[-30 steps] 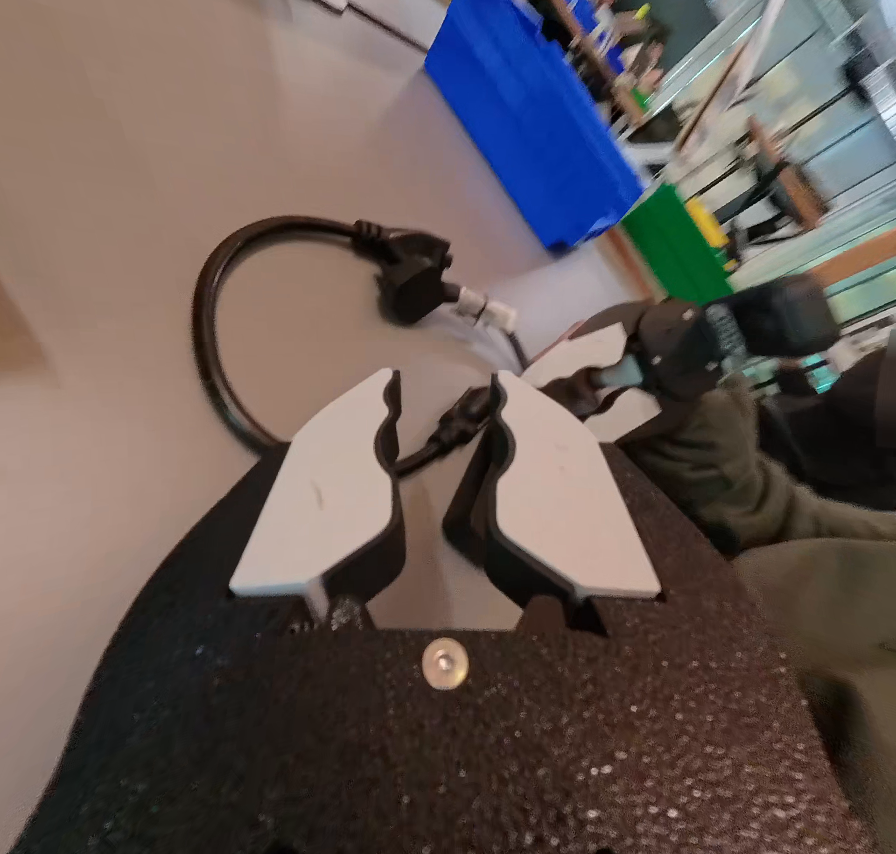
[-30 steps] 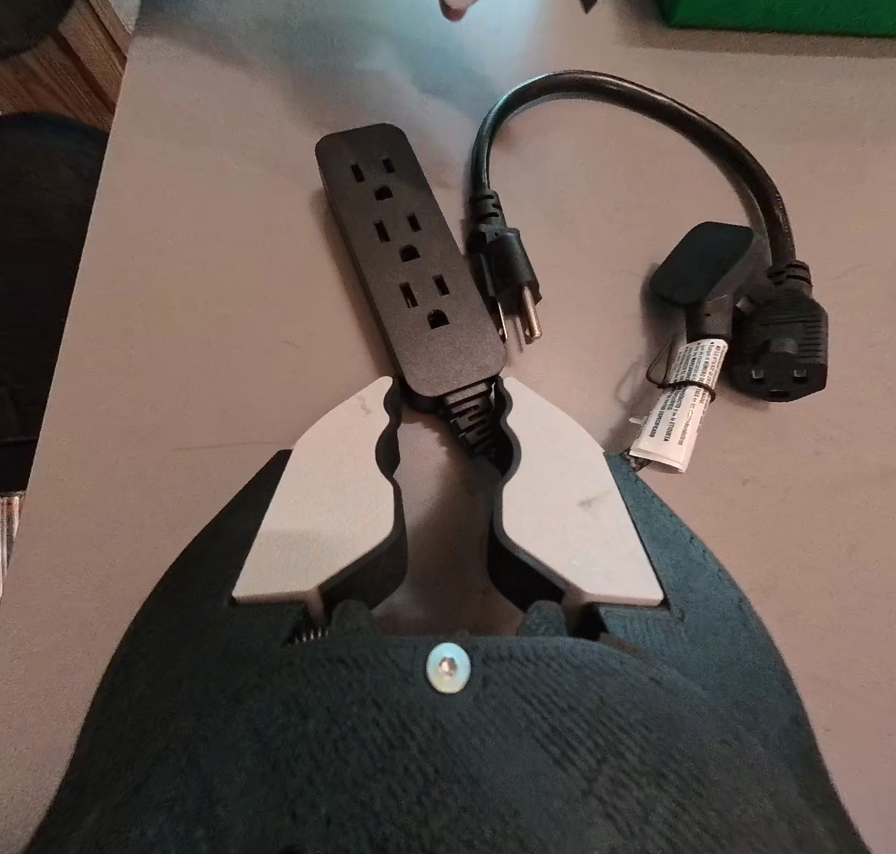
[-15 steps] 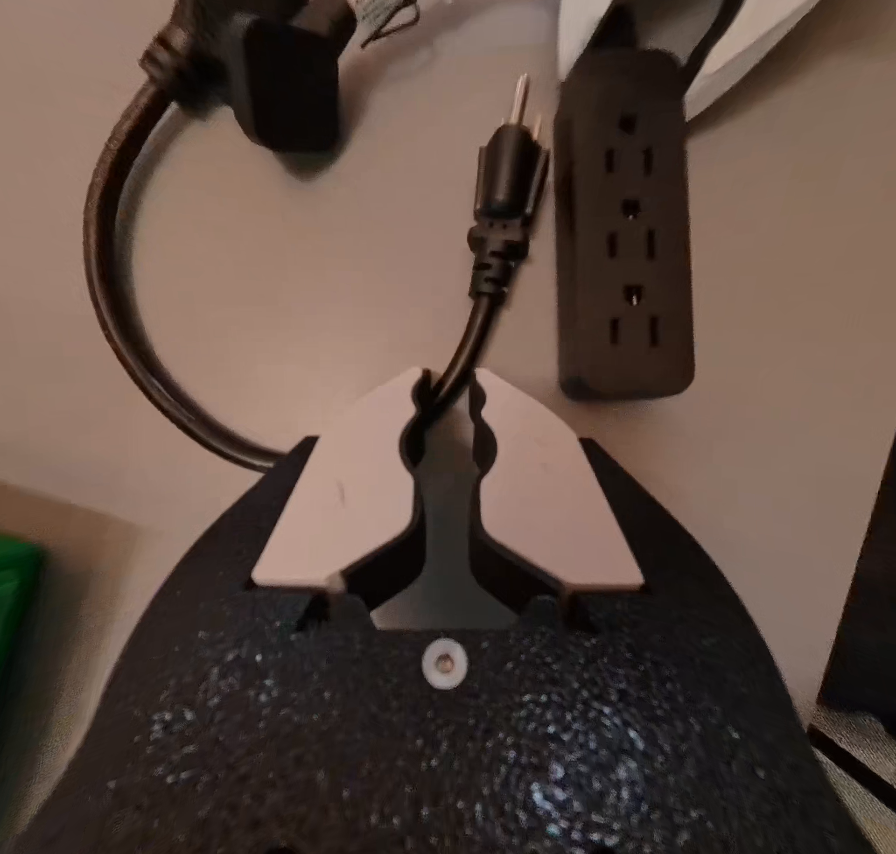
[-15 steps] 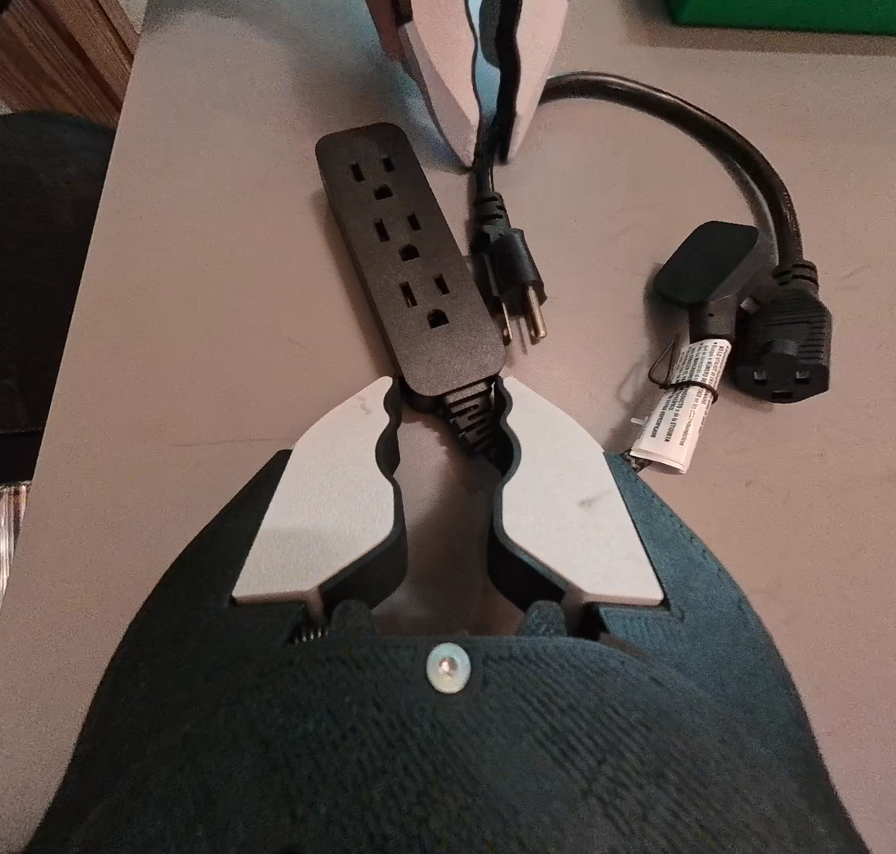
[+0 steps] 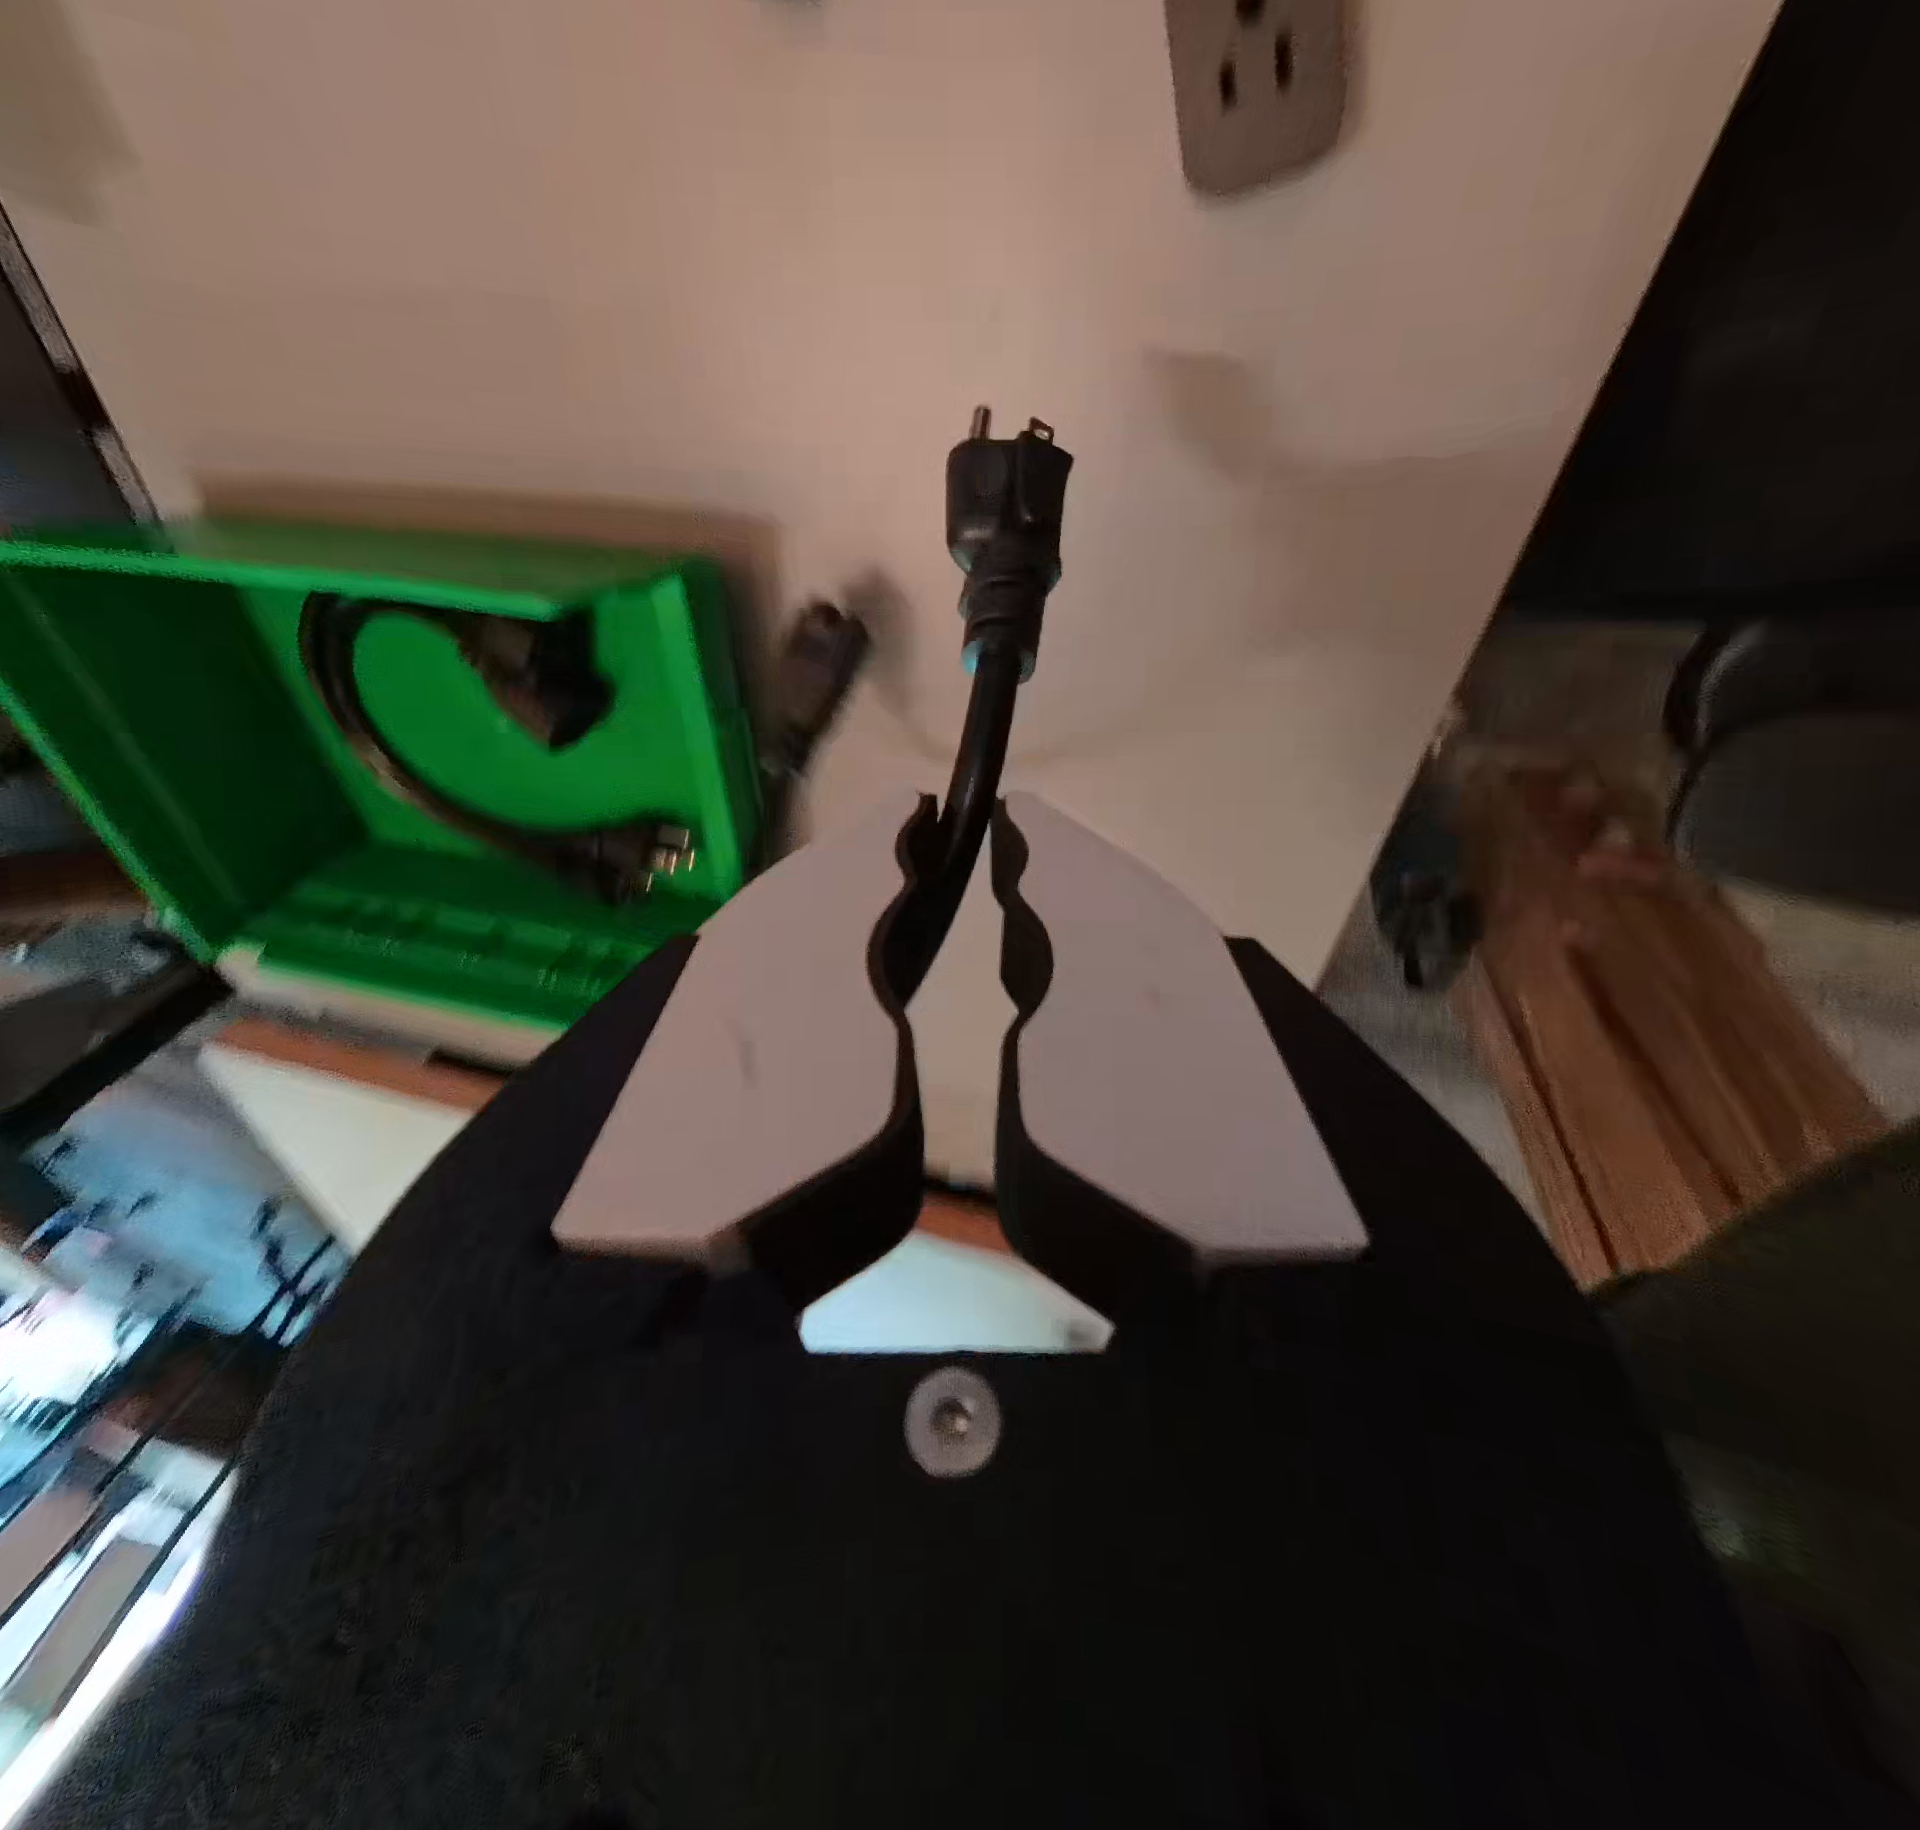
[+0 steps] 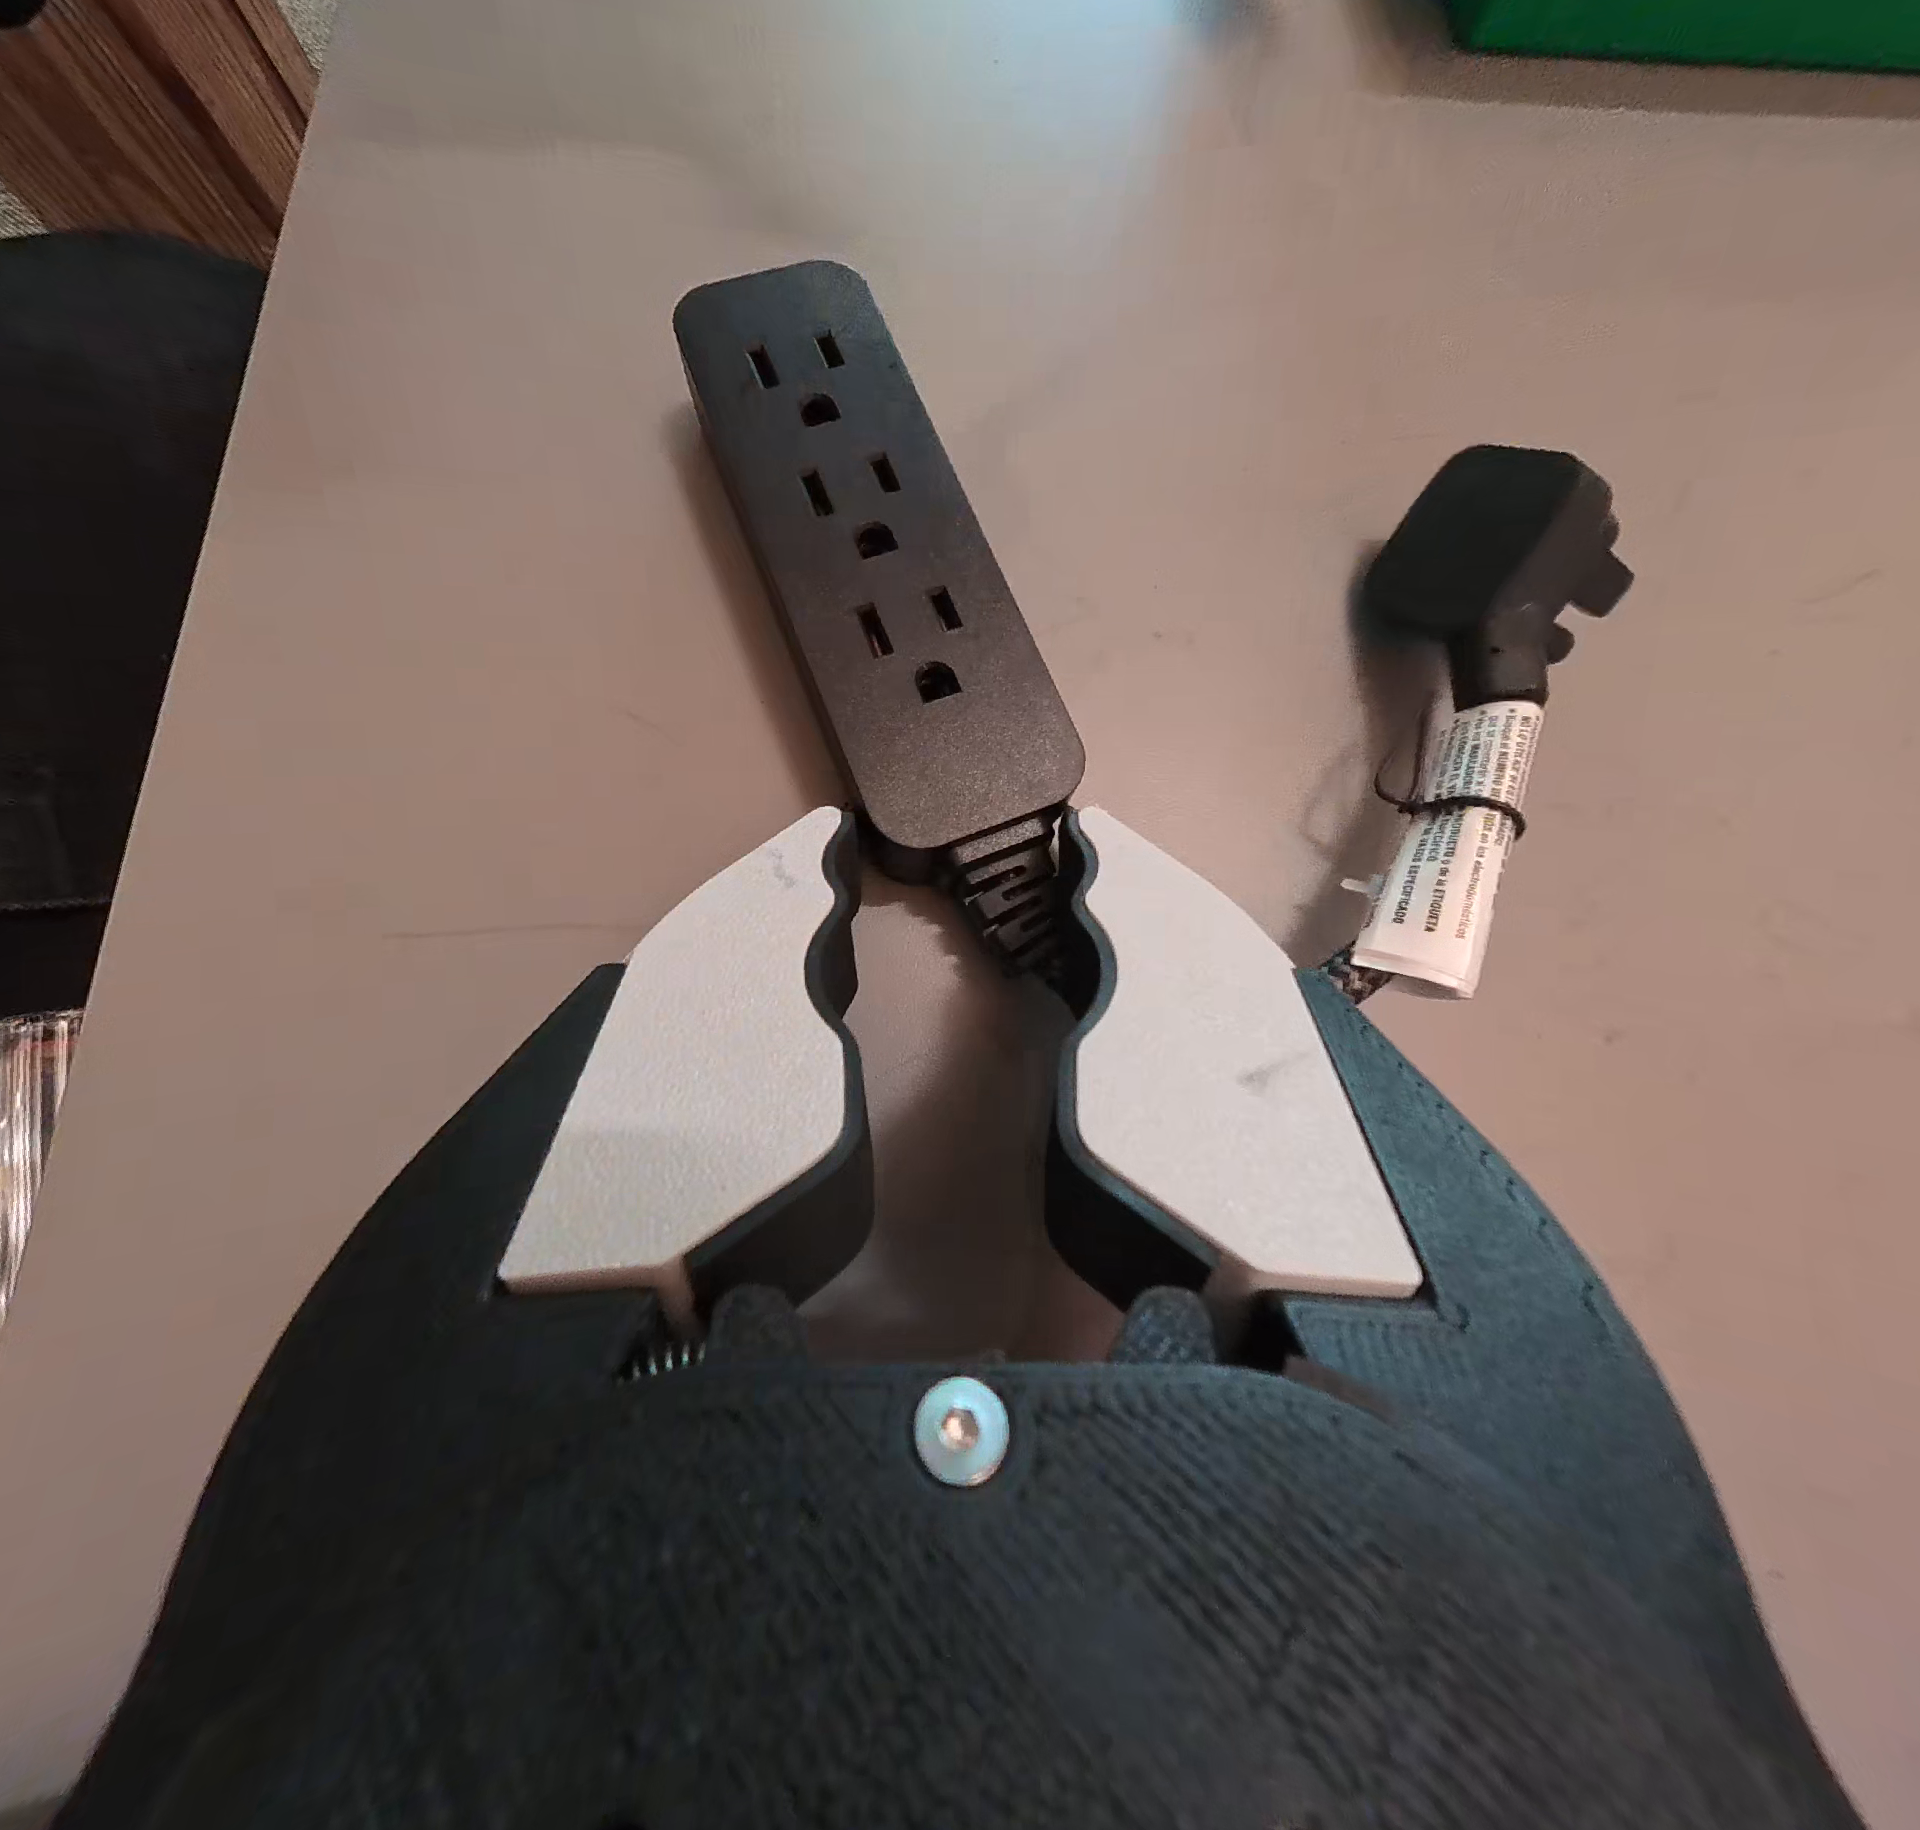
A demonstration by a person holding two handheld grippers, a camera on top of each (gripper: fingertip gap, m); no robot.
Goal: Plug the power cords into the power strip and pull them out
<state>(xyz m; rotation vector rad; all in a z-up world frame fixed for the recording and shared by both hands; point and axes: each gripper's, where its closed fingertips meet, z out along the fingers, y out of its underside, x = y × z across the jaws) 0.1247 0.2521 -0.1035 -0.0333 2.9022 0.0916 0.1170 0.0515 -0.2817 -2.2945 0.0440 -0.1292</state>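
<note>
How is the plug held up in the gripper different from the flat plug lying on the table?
The three-prong plug hangs in the air on its cord, pinched by the left gripper; the flat plug lies on the table, touched by nothing. The three-prong plug is long and slim with metal prongs showing; the flat plug is wide and squat, with a white tag on its cord. Both are black.

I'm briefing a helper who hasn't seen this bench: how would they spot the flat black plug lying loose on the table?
Start at the grey table and find the black three-outlet power strip lying on it. To its right, apart from it, lies the flat black plug. Unlike the strip, it has no outlets, and a white label wraps the cable just behind it.
</note>
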